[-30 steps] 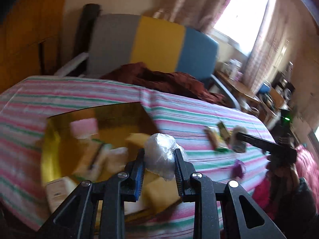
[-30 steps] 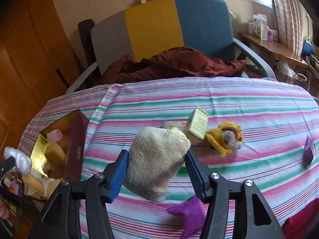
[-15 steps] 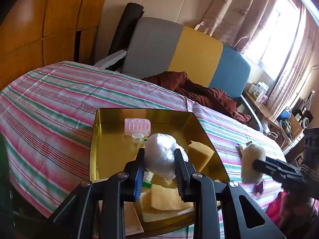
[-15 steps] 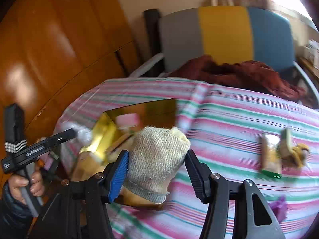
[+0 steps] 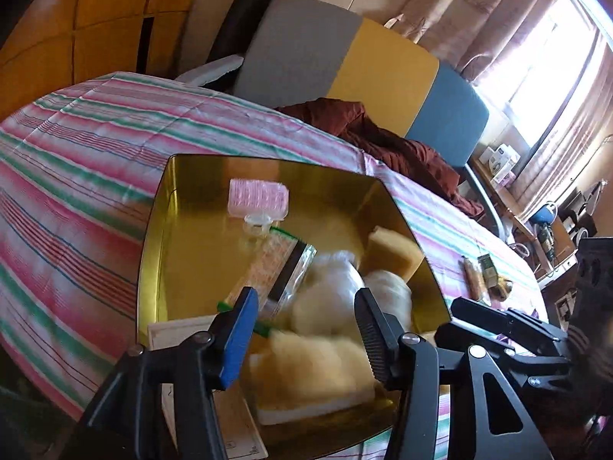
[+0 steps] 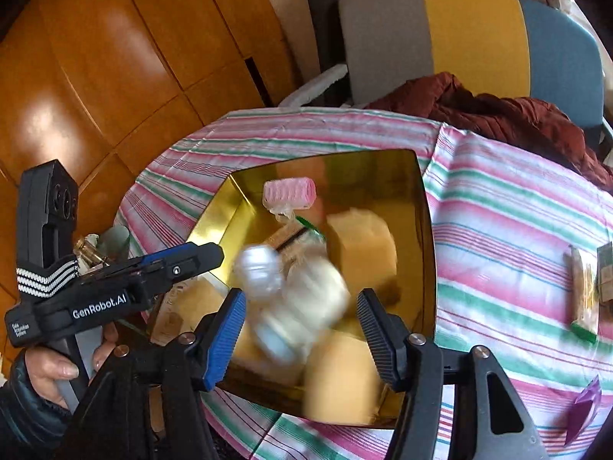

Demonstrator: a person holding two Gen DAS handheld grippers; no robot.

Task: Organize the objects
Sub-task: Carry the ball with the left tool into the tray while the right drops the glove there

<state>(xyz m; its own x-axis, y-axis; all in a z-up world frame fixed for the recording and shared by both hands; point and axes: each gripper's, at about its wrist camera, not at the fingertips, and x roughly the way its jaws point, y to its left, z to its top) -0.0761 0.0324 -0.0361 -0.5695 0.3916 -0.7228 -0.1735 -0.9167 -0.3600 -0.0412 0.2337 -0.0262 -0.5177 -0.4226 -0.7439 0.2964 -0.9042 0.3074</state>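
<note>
The tabletop (image 6: 509, 207) wears a cloth with pink, green and white stripes. At its 12 o'clock edge stands a chair (image 6: 475, 34) in grey, yellow and blue, with a dark red cloth (image 6: 498, 115) lying on the seat. A gold tin box (image 6: 427, 230) sits on the cloth toward 9 o'clock. Inside it, a pink hair roller (image 6: 289, 191) lies at 12 o'clock, and a yellow sponge (image 6: 362, 245) lies near the right wall.

The left tool (image 5: 306, 329) has just been opening; its jaws stand spread, and the white plastic bundle (image 5: 329, 295) is blurred inside the box, free of the pads. The right tool (image 6: 300, 329) has also just been opening a little; the knitted beige sock (image 6: 318, 291) appears blurred over the box, and I cannot tell if the pads touch it.

A snack packet (image 6: 582, 291) lies at 3 o'clock.
</note>
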